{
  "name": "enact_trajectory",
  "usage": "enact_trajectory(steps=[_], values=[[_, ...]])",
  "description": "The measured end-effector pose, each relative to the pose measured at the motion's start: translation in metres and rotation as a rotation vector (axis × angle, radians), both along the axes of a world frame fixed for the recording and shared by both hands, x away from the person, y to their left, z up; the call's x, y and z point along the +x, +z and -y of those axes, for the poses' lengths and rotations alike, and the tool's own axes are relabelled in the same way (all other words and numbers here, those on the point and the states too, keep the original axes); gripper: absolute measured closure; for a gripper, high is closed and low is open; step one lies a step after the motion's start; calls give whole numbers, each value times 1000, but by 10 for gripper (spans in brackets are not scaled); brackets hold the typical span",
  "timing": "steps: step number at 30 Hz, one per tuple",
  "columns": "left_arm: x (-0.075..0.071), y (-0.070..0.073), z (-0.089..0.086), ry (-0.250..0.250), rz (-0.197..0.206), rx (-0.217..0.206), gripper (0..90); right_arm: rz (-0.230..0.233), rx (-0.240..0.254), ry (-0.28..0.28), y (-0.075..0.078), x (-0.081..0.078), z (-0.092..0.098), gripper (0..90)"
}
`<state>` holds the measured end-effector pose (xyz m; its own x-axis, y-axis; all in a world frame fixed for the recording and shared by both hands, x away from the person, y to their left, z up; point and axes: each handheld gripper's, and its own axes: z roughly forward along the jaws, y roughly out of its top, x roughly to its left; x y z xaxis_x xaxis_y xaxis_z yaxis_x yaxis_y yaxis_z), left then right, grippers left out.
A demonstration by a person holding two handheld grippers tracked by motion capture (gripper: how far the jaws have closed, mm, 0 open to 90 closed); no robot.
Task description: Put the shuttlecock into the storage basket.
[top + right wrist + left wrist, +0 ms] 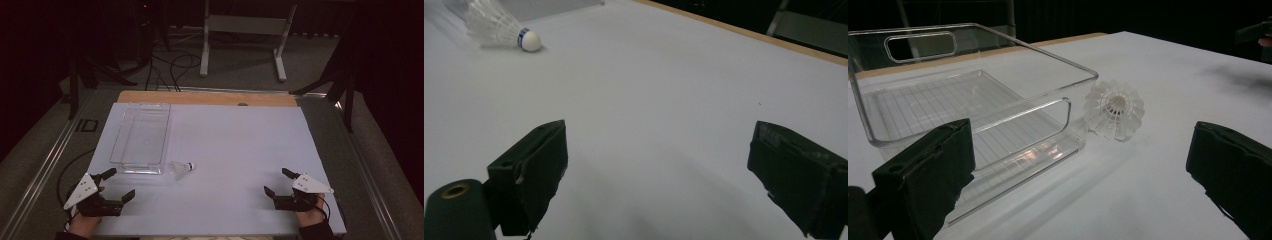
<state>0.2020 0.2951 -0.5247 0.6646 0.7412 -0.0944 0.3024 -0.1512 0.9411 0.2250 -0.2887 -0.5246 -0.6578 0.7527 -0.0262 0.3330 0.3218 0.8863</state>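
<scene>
A white table surface [235, 150] is being viewed from above, with a strip of bare wood [200, 97] showing along its far edge. A clear plastic bin [141, 137] is lying on the left half of the table, its long sides running away from the person and its near short wall sitting well back from the near table edge. A white shuttlecock [182, 168] is lying on its side just beside the bin's near right corner, with its cork tip pointed to the right; from the left gripper view, whether the feathers are touching the bin wall cannot be told.

The left gripper [119, 186] is being held near the near left corner of the table, its jaws spread wide apart with nothing between them, aimed toward the bin and the shuttlecock. The right gripper [279, 181] is being held near the near right corner, its jaws likewise spread wide and holding nothing.

Between the two grippers, and across the whole right half of the table, bare white surface is being left open. In the right gripper view the shuttlecock [499, 27] is being seen far off at the upper left, well apart from the jaws.
</scene>
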Motion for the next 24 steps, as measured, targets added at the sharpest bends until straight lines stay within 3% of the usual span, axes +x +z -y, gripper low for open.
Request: enact_trajectory(steps=[16,19,24], values=[[0,4,0,24,4,16,0,8,6,-23,2,0,0,96],[0,6,1,20,-5,20,0,13,30,-30,2,2,2,96],[1,6,2,1,-20,27,0,20,21,-33,2,3,2,96]])
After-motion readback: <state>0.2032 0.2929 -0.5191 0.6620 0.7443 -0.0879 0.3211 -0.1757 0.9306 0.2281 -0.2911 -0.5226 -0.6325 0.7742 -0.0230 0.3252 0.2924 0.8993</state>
